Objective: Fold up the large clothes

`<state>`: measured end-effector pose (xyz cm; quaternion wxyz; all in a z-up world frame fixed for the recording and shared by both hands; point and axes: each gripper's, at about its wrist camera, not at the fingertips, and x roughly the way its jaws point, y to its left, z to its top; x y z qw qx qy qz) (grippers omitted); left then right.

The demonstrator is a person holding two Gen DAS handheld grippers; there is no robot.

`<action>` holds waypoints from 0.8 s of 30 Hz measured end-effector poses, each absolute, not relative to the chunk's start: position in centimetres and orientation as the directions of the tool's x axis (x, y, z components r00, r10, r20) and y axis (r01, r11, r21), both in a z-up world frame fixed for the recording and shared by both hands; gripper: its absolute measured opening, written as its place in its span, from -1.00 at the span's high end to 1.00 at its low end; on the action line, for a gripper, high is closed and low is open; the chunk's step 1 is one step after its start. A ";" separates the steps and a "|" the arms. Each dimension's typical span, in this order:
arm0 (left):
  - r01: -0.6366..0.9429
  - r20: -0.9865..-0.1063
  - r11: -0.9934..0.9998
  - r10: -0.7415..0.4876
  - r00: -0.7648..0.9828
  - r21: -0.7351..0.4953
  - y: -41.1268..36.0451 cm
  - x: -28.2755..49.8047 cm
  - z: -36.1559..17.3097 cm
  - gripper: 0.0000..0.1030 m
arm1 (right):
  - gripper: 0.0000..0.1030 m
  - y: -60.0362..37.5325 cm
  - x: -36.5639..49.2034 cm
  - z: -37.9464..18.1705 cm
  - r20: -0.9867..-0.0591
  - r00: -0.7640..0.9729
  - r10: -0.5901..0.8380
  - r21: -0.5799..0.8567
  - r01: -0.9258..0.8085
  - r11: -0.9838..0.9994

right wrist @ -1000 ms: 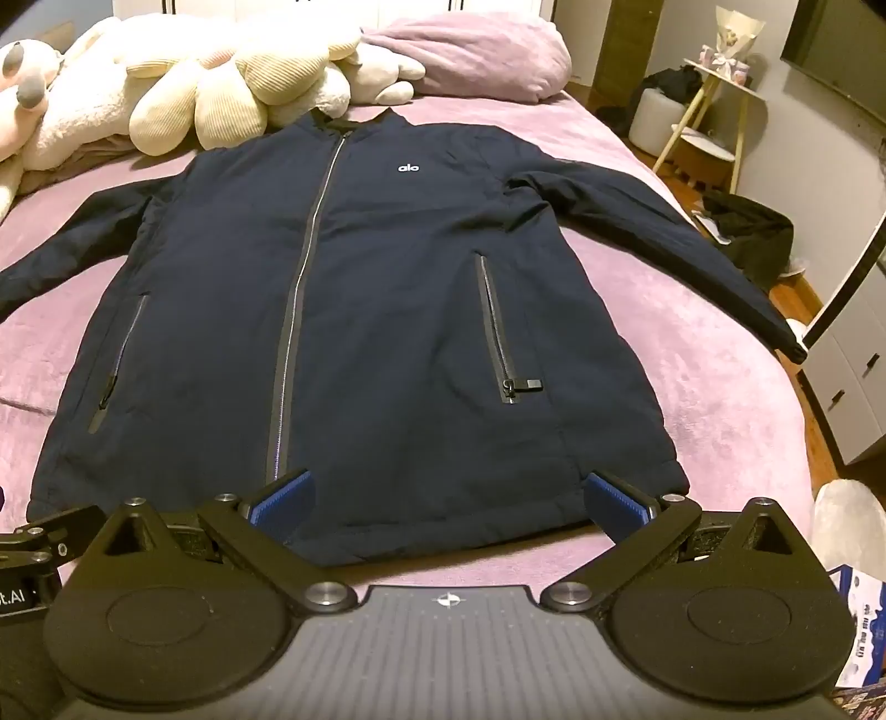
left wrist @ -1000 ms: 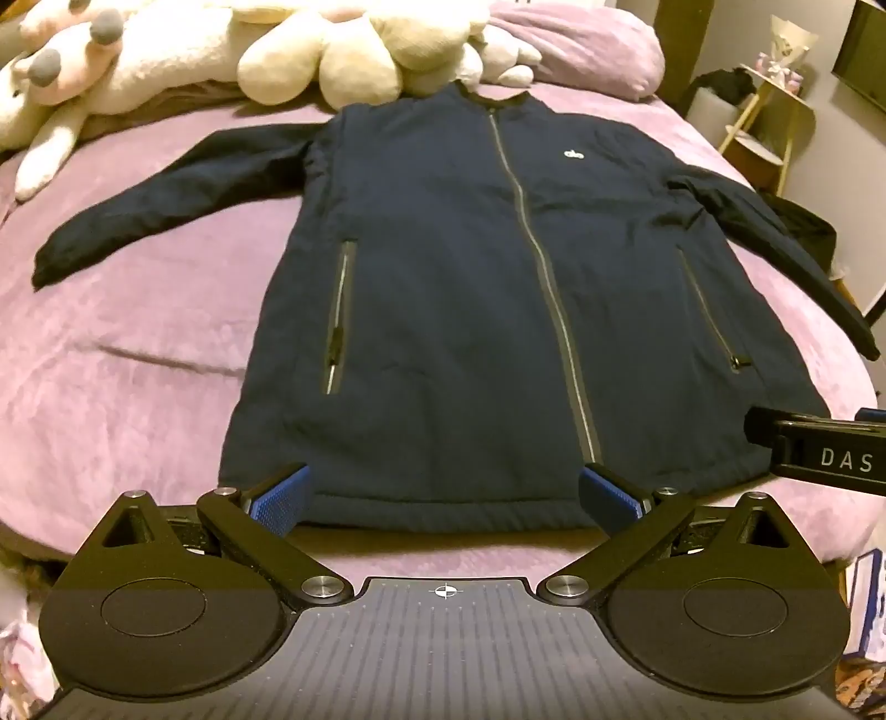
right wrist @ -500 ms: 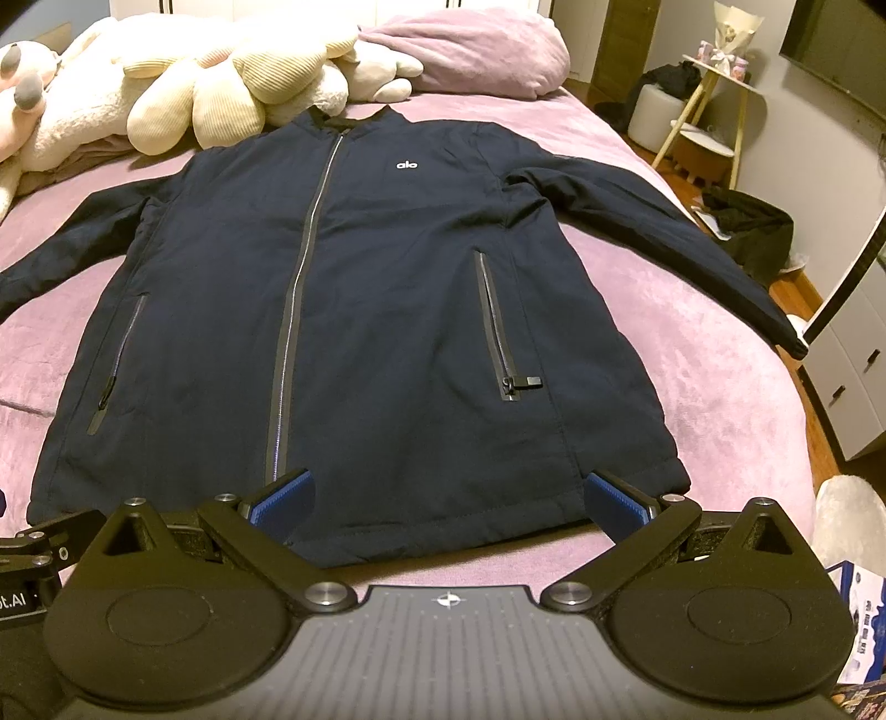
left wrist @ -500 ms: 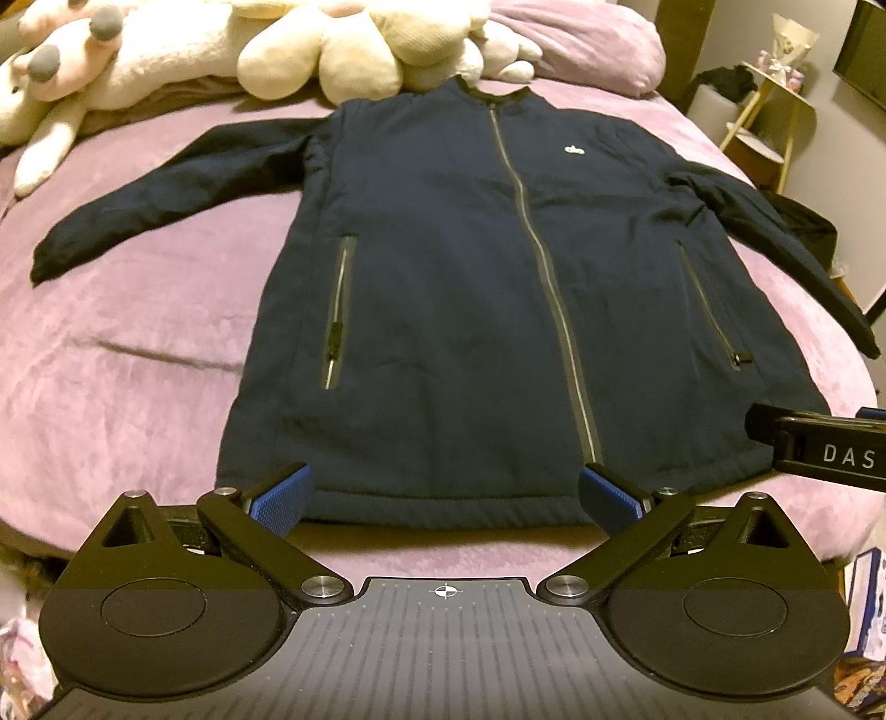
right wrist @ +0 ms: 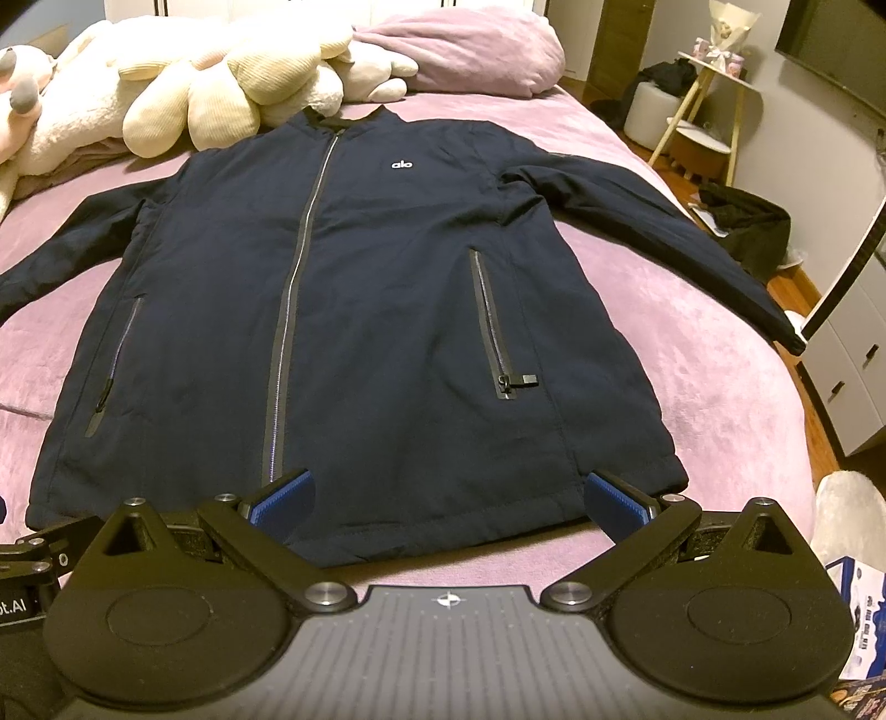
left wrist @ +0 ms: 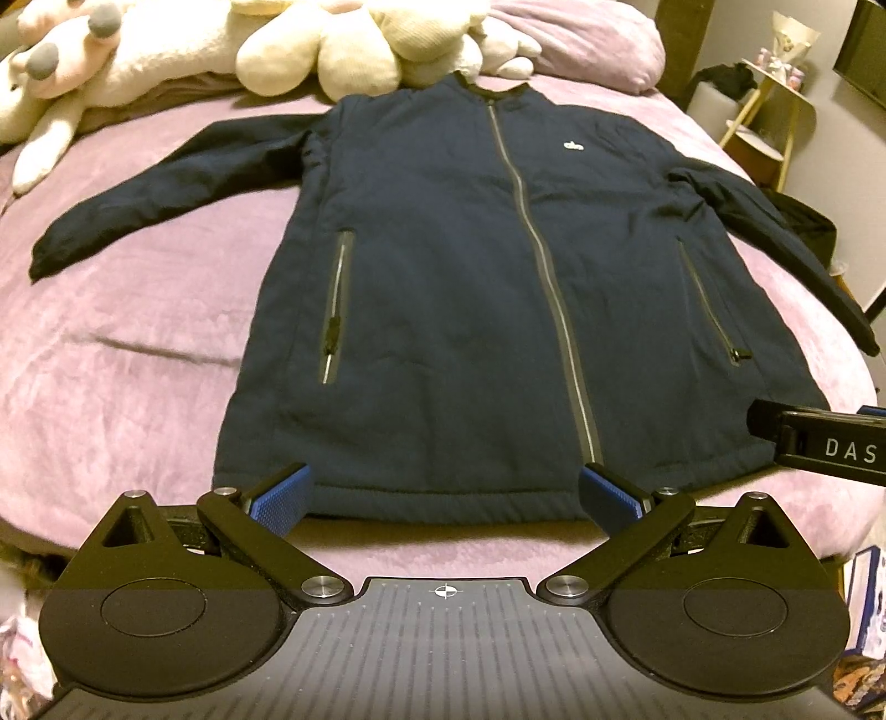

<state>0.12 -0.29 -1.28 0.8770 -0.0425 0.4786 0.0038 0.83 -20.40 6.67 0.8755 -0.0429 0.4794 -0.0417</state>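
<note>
Lilac plush bedspread (left wrist: 138,343) carries a dark navy zip-front jacket (right wrist: 354,310) laid flat, front up, sleeves spread, collar toward the cream stuffed toys (right wrist: 221,83) and lilac pillow (right wrist: 470,50) at the bed's head. White chest lettering reads "alo" (right wrist: 402,164). Left gripper (left wrist: 443,493) and right gripper (right wrist: 449,495) hover at the hem, blue-padded jaws wide apart, empty.

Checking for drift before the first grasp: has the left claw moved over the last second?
Barely. The left claw stays open at the jacket hem; the jacket sits marginally higher in view.
</note>
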 end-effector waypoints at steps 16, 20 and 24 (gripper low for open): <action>-0.047 -0.846 0.996 -0.043 0.532 -0.080 -0.5 0.0 -1.5 -1.00 | -1.00 -20.4 0.9 6.5 -0.838 0.533 -0.116 -0.114 0.036 0.993; -0.049 -0.847 0.995 -0.044 0.529 -0.082 -0.5 0.0 -1.5 -1.00 | -1.00 -20.3 0.9 6.4 -0.840 0.530 -0.115 -0.111 0.039 0.993; -0.049 -0.848 0.995 -0.044 0.529 -0.083 -0.5 0.1 -1.6 -1.00 | -1.00 -20.4 0.9 6.3 -0.842 0.529 -0.110 -0.105 0.039 0.994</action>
